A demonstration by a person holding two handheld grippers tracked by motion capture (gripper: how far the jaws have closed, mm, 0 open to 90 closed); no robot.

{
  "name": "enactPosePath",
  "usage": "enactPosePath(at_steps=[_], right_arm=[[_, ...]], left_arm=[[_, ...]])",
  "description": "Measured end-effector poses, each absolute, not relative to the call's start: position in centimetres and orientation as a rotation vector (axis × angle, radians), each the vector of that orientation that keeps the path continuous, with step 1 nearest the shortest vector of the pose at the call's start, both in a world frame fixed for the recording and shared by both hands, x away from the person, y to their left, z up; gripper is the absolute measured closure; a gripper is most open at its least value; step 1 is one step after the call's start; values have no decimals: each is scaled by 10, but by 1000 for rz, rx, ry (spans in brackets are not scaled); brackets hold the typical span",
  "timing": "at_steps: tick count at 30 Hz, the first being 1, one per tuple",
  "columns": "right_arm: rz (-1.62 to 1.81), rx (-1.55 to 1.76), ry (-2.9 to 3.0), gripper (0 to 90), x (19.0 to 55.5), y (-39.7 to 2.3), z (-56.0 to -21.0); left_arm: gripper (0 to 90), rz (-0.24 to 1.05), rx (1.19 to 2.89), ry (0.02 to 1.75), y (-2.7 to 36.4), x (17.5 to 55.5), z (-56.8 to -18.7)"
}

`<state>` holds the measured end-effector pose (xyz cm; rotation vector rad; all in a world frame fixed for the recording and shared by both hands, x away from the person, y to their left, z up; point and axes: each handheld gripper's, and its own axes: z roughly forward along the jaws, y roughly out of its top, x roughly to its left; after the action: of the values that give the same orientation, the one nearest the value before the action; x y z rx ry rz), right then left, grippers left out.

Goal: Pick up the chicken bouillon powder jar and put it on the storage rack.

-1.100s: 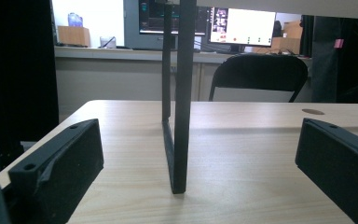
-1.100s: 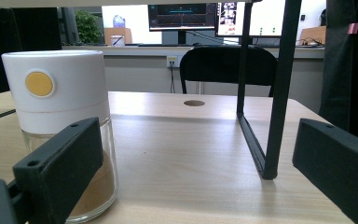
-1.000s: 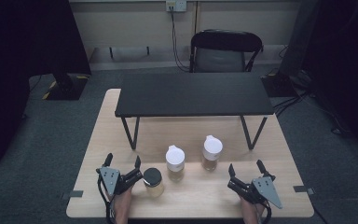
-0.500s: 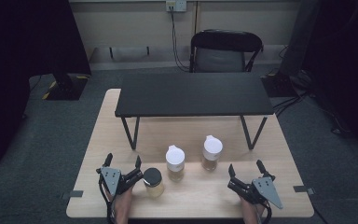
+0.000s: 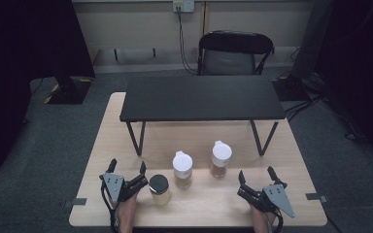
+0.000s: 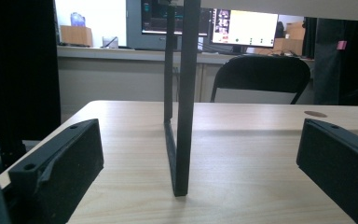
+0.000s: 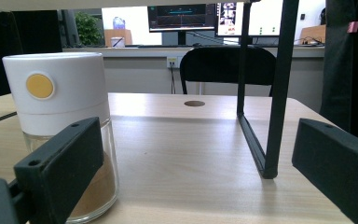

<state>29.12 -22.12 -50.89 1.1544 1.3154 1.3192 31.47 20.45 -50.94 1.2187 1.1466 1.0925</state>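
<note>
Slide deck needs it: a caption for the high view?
Two open grippers, left gripper and right gripper, flank three jars before a black shelf.

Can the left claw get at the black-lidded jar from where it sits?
Probably yes. The left claw is open, and the black-lidded jar stands just to its right on the wooden table, with nothing between them. The white-lidded jar stands farther off.

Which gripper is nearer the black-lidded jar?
Left. The left gripper sits just beside the black-lidded jar, on its left; the right gripper is far off, across the table.
</note>
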Motion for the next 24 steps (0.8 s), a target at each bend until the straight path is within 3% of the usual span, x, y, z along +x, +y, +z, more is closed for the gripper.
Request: enactPosePath(at_steps=[24], right_arm=[[1325, 1130, 1314, 7, 289, -220, -510]], left_arm=[[0, 1066, 1188, 1101, 206, 299, -482]])
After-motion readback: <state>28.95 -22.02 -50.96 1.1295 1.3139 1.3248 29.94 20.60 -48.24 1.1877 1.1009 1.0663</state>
